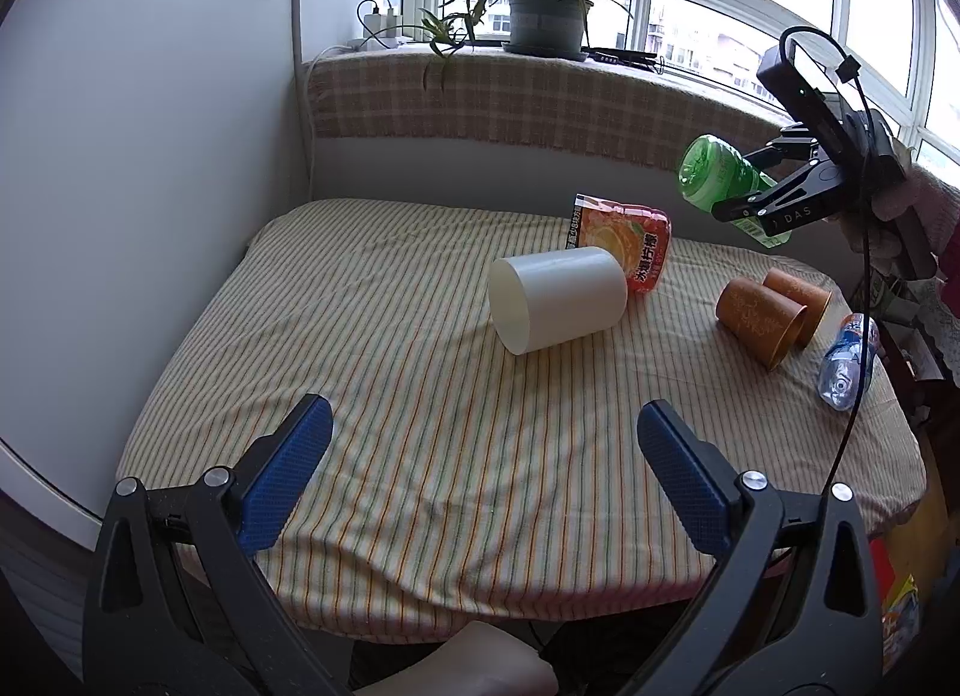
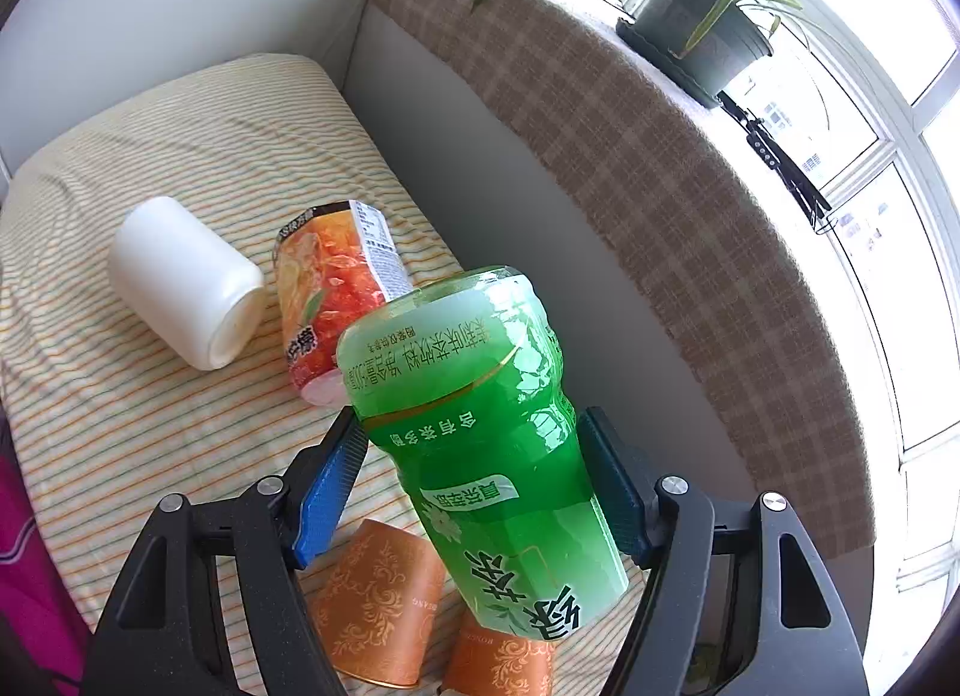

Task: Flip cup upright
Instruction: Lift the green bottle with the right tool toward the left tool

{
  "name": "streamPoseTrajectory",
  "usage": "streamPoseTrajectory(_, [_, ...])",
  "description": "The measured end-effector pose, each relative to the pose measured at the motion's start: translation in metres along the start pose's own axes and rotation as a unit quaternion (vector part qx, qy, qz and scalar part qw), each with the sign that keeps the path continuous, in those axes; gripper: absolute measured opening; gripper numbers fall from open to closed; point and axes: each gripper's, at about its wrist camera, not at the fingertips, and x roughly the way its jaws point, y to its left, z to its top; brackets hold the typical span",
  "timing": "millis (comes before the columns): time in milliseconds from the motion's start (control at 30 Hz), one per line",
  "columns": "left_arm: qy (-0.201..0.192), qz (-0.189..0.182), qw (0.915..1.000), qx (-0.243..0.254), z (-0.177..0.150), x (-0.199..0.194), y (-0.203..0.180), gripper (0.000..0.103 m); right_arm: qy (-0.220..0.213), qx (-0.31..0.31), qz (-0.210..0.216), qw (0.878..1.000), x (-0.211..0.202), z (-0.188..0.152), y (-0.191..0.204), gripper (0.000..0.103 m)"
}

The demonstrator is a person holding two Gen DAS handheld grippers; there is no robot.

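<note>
1. The right gripper (image 2: 474, 492) is clamped on a green cup (image 2: 480, 432), a cut-down green tea bottle, whose sides are pressed by both blue pads (image 2: 327, 492).
2. In the left wrist view the same right gripper (image 1: 750, 195) is seen raised above the far right of the table, and the green cup (image 1: 726, 183) is held in the air, tilted with its closed end toward the camera.
3. The left gripper (image 1: 483, 468) is spread wide with nothing between its fingers, and it hangs over the near part of the striped tablecloth (image 1: 420, 456).
4. A white cup (image 1: 555, 300) is found lying on its side near the middle of the cloth, its closed base turned toward the left gripper.
5. Just behind the white cup, an orange-red cup (image 1: 636, 243) made from a drink bottle is seen tipped over.
6. Two brown patterned cups (image 1: 771, 315) are laid on their sides next to each other on the right of the cloth, below the lifted green cup.
7. A clear plastic bottle (image 1: 849, 363) is laid at the right edge of the table.
8. A potted plant (image 1: 546, 18) is set on the windowsill behind.
</note>
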Motion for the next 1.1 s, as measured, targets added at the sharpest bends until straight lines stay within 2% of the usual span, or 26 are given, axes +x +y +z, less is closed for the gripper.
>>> streamPoseTrajectory(167, [-0.01, -0.008, 0.9999, -0.006, 0.001, -0.007, 0.004, 0.103, -0.016, -0.022, 0.028, 0.999, -0.021, -0.01, 0.041, 0.071])
streamPoseTrajectory(300, [-0.016, -0.008, 0.9998, -0.005, -0.001, -0.011, 0.005, 0.103, -0.023, -0.04, 0.059, 0.997, -0.021, -0.02, 0.074, 0.071])
streamPoseTrajectory(500, [-0.011, -0.02, 0.9997, -0.01, -0.005, -0.011, 0.004, 0.103, -0.008, -0.071, 0.099, 0.993, -0.006, -0.038, 0.117, 0.071])
streamPoseTrajectory(600, [0.005, -0.038, 0.9991, -0.016, -0.011, -0.008, 0.004, 0.103, 0.006, -0.087, 0.107, 0.991, 0.003, -0.049, 0.136, 0.071])
streamPoseTrajectory(700, [0.028, -0.065, 0.9972, -0.024, -0.015, -0.003, 0.005, 0.103, 0.023, -0.1, 0.11, 0.989, 0.013, -0.056, 0.148, 0.072])
streamPoseTrajectory(933, [0.04, -0.087, 0.9954, -0.008, -0.012, -0.002, 0.0, 0.103, 0.052, -0.1, 0.133, 0.985, 0.029, -0.063, 0.153, 0.073])
streamPoseTrajectory(1100, [0.047, -0.109, 0.9928, 0.014, -0.001, 0.001, -0.004, 0.102, 0.028, -0.087, 0.147, 0.985, 0.015, -0.061, 0.148, 0.073])
